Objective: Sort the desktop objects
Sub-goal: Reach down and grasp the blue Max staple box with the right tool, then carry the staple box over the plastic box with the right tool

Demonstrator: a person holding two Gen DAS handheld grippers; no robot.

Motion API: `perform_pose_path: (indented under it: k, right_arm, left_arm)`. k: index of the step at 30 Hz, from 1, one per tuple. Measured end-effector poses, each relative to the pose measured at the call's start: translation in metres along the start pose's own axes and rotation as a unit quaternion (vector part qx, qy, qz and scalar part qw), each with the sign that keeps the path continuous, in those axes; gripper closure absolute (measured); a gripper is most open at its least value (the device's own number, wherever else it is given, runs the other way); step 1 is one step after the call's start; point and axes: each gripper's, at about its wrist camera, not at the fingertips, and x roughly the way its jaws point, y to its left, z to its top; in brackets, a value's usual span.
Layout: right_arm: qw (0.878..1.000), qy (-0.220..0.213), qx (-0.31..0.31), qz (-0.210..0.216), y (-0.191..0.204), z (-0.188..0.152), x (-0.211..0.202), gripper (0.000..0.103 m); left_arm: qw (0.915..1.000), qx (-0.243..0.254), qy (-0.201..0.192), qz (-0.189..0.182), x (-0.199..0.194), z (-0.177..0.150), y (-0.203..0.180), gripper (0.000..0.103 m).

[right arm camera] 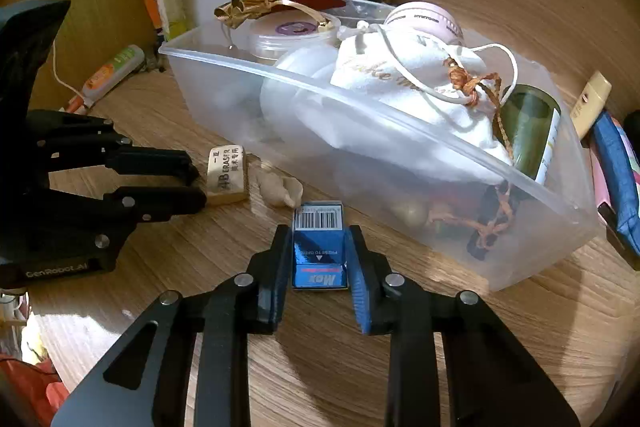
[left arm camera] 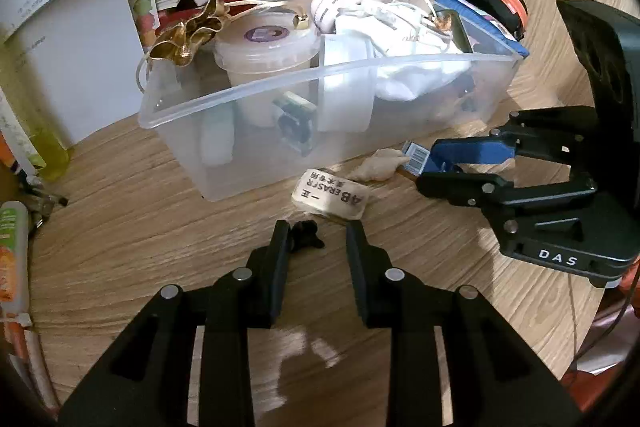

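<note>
Two grippers over the wooden desk (left arm camera: 120, 227), both pointing steeply down in front of the clear plastic bin (right arm camera: 440, 147).

My right gripper (right arm camera: 320, 239) pinches a small blue box (right arm camera: 319, 247) with a barcode on its far end; the pads press on its two long sides, and the box sits on the desk just short of the bin's near wall. From the left wrist view I see the same box (left arm camera: 416, 157) poking out past that gripper's (left arm camera: 420, 171) fingertips.

My left gripper (left arm camera: 316, 231) has its jaws drawn in but not touching. A small black object (left arm camera: 306, 233) lies against the inside of the left finger; I cannot tell what it is, nor whether both pads bear on it. A gap shows on its right side.

Just beyond the left fingertips lies an eraser (left arm camera: 330, 198), flat on the desk. A crumpled beige lump (left arm camera: 380, 165) rests between eraser and blue box.
</note>
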Motion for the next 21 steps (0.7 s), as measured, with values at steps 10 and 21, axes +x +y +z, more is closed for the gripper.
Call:
perform_pose_path:
  k: [10, 21]
  right_arm:
    - [1.000, -0.022, 0.020, 0.006, -0.007, -0.005, -0.017, 0.079]
    - [0.998, -0.061, 0.035, 0.001, -0.012, -0.012, -0.059, 0.078]
  left_arm:
    - [0.9996, -0.017, -0.011, 0.018, -0.007, -0.009, 0.011, 0.087]
    - [0.9951, -0.054, -0.081, 0.019, -0.050, 0.000, 0.019, 0.087]
